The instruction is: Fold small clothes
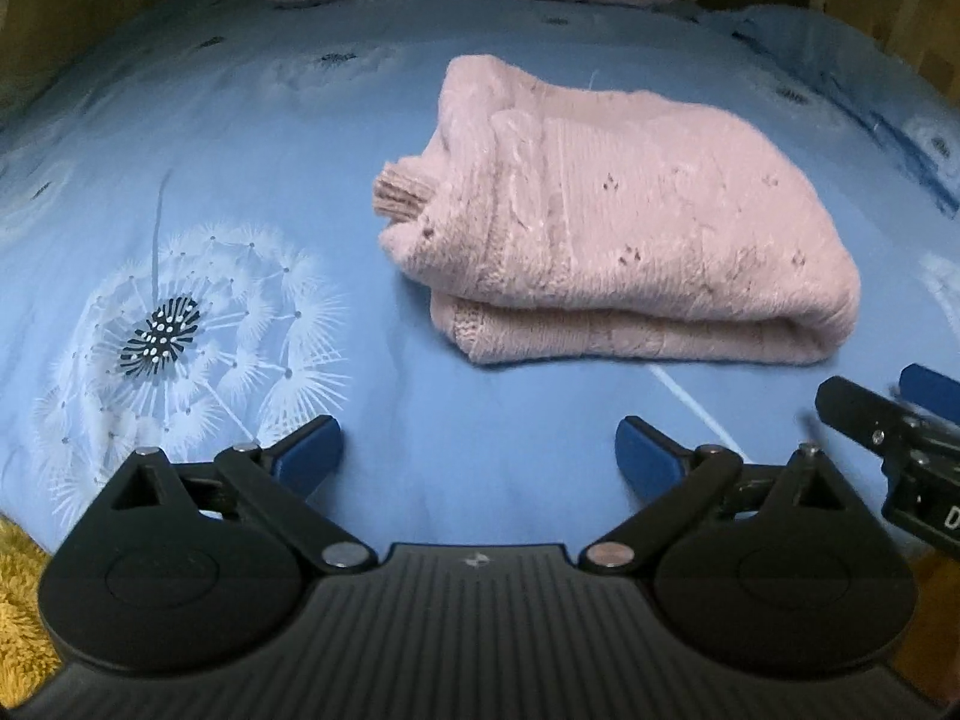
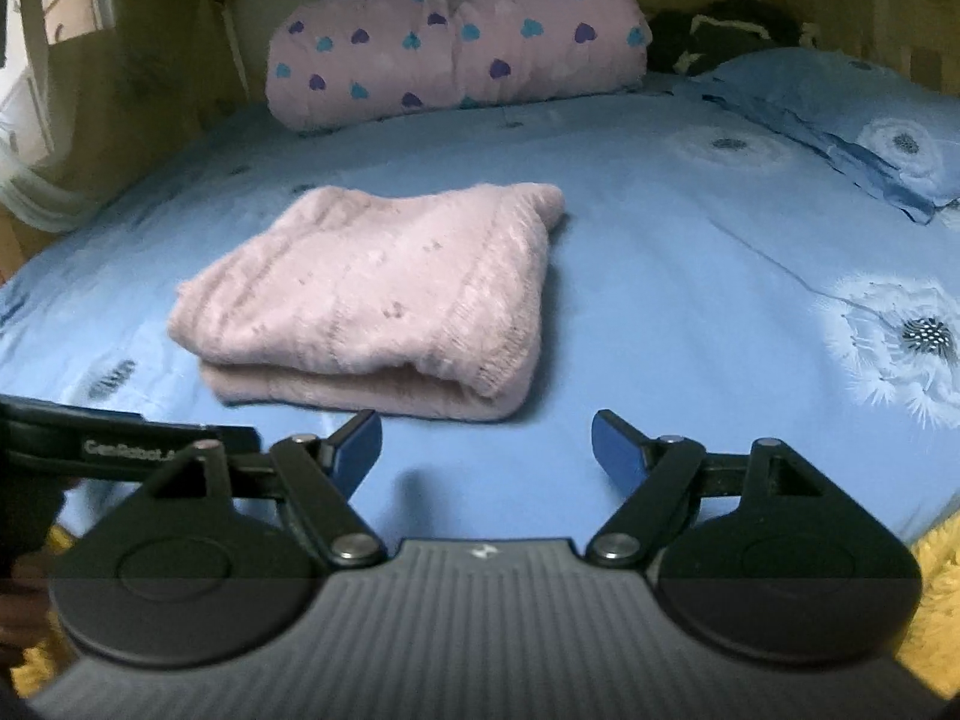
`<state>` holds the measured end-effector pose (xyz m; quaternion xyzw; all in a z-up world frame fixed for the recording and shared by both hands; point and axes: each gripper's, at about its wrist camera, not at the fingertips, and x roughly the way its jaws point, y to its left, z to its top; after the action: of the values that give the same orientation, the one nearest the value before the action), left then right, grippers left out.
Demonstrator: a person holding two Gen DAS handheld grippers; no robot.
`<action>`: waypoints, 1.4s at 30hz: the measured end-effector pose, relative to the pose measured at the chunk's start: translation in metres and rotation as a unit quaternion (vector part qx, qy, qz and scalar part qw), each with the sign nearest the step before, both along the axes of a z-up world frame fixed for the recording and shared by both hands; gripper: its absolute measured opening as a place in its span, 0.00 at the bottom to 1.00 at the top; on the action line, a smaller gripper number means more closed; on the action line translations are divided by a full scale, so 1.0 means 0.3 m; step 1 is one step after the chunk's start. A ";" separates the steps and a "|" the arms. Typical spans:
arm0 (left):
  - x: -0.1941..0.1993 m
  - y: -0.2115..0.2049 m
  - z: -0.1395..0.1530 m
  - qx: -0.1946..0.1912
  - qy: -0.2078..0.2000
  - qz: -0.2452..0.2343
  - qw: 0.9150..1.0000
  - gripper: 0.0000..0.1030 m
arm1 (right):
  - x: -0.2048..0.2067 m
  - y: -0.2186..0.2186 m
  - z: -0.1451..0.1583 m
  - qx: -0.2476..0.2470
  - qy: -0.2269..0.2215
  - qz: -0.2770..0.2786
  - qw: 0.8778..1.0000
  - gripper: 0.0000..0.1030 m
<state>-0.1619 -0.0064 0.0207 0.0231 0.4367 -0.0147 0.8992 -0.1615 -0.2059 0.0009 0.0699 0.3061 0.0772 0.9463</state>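
On blue bedsheet: one folded pink sweater, two open hand-held grippers.

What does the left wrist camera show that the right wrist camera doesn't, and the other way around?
Only the left wrist view shows the ribbed cuff poking out of the folded sweater, and a big dandelion print to the sweater's left. Only the right wrist view shows the blue pillow. Both show the pink sweater folded on the blue sheet, the heart-patterned bundle behind it, and open, empty jaws.
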 end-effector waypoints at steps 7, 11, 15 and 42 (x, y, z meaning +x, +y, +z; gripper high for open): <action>0.009 -0.018 -0.017 0.009 -0.003 -0.001 1.000 1.00 | 0.017 -0.008 -0.059 -0.011 0.011 -0.009 1.000 0.76; 0.009 -0.021 -0.021 0.013 -0.006 -0.002 1.000 1.00 | 0.019 0.004 -0.067 -0.020 0.008 -0.006 1.000 0.77; 0.010 -0.026 -0.026 0.016 -0.009 -0.003 1.000 1.00 | 0.016 0.008 -0.071 -0.021 0.006 -0.007 1.000 0.78; 0.009 -0.027 -0.034 0.017 -0.014 -0.005 1.000 1.00 | 0.015 0.011 -0.075 -0.023 0.005 -0.007 1.000 0.79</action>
<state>-0.1593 -0.0146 0.0106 0.0405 0.4239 -0.0119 0.9047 -0.1569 -0.2025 -0.0215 0.0510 0.3119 0.0632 0.9466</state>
